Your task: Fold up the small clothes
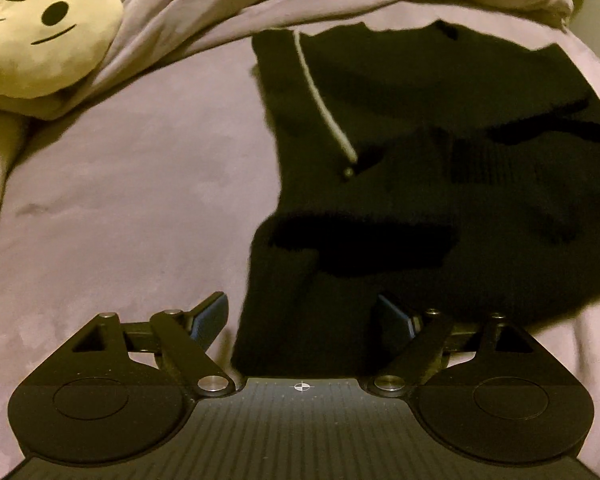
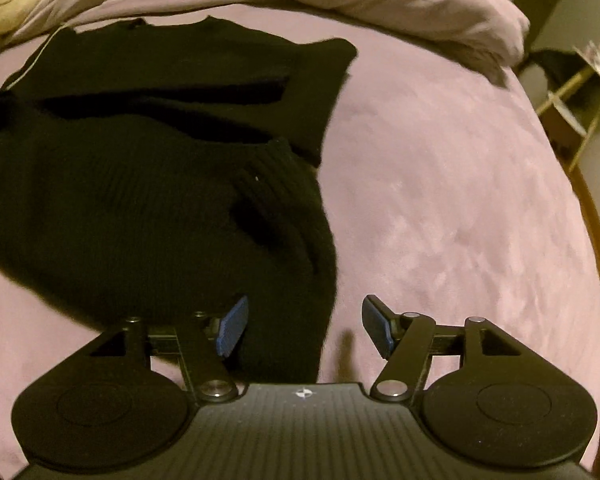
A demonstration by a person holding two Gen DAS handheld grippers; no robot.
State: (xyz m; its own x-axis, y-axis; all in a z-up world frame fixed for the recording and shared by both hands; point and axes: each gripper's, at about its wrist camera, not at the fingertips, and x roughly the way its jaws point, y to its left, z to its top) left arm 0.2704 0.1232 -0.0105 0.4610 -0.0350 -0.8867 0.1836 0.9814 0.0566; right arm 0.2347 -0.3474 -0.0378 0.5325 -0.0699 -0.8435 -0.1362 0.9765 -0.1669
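Note:
A black ribbed knit garment (image 1: 420,168) lies on the mauve bed cover (image 1: 132,184), partly folded over itself, with a white cord (image 1: 324,104) across its left side. My left gripper (image 1: 304,320) is open, its jaws astride the garment's near left edge. In the right wrist view the same garment (image 2: 140,184) fills the left half. My right gripper (image 2: 304,324) is open, astride the garment's near right edge, its right finger (image 2: 376,328) over bare cover.
A cream plush cushion with a face (image 1: 40,28) lies at the far left. A bunched mauve duvet (image 2: 380,4) runs along the far side. A wooden shelf unit (image 2: 576,108) stands off the bed's right edge.

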